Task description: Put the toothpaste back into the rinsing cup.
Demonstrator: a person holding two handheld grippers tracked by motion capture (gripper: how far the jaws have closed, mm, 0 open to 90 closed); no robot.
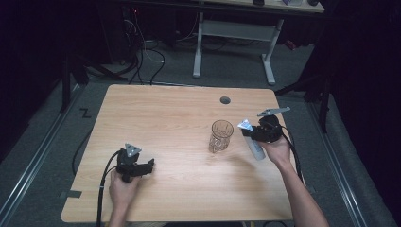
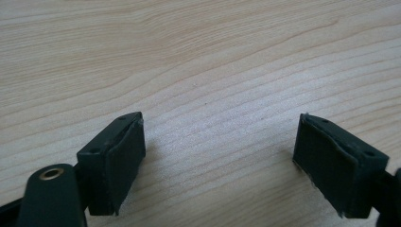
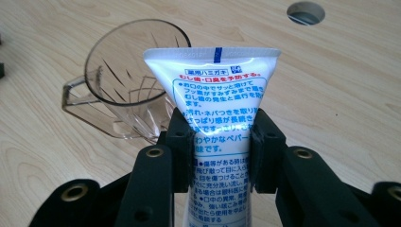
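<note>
— Toothpaste tube sits clamped in my right tongs, crimped end up, just right of the clear glass mug mid-bench.

— Why hold it by the body?

— I'd say to keep it steady so it can stand in the mug.

— And the left tongs?

— Jaws wide apart and holding nothing, parked on the bench at near left, out of the way.

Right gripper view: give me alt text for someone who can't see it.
The right gripper is shut on a white toothpaste tube, crimped end pointing away from the camera. Just behind it, a clear cut-pattern glass mug stands on the wooden table, near a round cable hole.
</note>
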